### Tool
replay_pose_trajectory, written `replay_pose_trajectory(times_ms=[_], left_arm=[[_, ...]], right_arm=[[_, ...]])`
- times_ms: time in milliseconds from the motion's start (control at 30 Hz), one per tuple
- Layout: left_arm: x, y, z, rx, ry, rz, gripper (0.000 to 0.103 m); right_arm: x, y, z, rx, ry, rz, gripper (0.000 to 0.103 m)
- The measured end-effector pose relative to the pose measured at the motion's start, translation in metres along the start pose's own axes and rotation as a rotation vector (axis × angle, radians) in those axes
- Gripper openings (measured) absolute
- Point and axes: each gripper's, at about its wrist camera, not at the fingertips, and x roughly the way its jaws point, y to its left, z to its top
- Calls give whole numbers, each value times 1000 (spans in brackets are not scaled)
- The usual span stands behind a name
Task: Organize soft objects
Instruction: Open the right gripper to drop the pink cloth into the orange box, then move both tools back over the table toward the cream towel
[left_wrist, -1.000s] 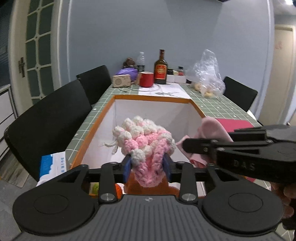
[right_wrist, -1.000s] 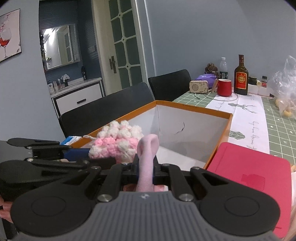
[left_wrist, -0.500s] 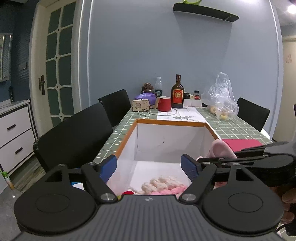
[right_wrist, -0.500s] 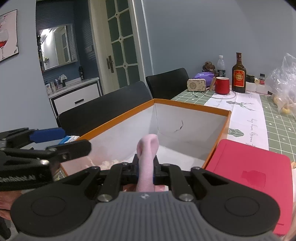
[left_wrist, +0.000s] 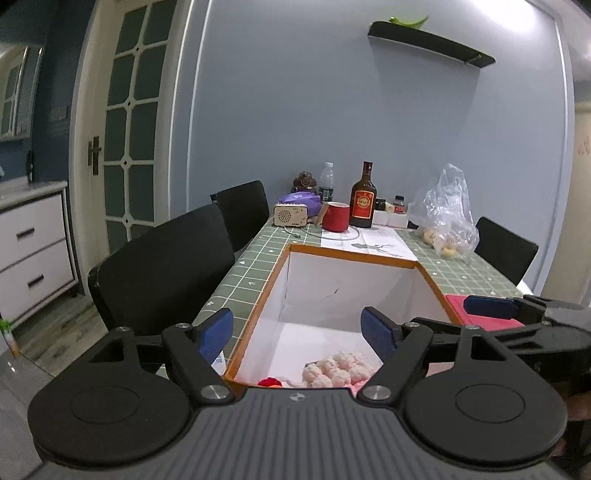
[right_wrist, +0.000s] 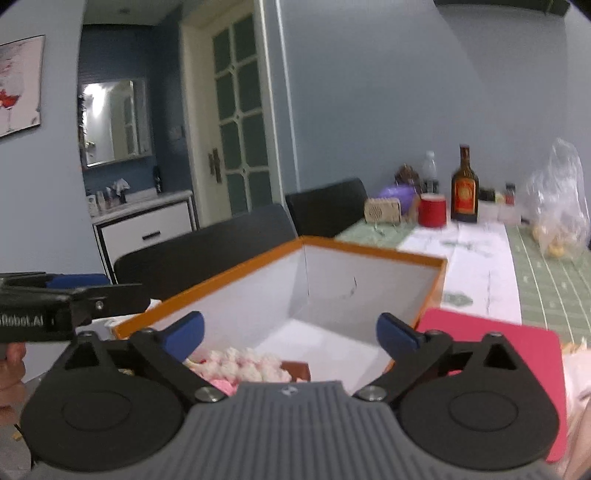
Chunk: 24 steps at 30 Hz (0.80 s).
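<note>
Fingers spread and empty, both the left gripper (left_wrist: 297, 330) and right gripper (right_wrist: 291, 332) tilt over the box (left_wrist: 351, 256).

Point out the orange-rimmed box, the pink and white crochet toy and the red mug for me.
orange-rimmed box (left_wrist: 351, 255), left wrist view, on its far rim.
pink and white crochet toy (left_wrist: 338, 371), left wrist view, on its bobbly white top.
red mug (right_wrist: 431, 215), right wrist view, on its side wall.

left gripper (left_wrist: 300, 328) — jaws wide, nothing between | right gripper (right_wrist: 291, 334) — jaws just sprung apart, nothing between
</note>
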Motion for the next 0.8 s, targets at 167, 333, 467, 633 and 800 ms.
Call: replay_pose_trajectory(times_ms=[167, 333, 467, 633, 800], left_arm=[[-11, 2, 2, -8, -13, 1, 92], [-24, -3, 4, 14, -27, -3, 92], [-37, -12, 8, 36, -54, -4, 92], [-52, -30, 14, 59, -79, -24, 92], [-65, -54, 17, 101, -107, -43, 92]], right_arm=[[-6, -7, 3, 46, -14, -6, 100], [-19, -16, 6, 92, -23, -13, 100], [-35, -24, 8, 112, -34, -48, 100], [-62, -40, 8, 149, -52, -72, 100], [-94, -57, 3, 167, -88, -104, 100]])
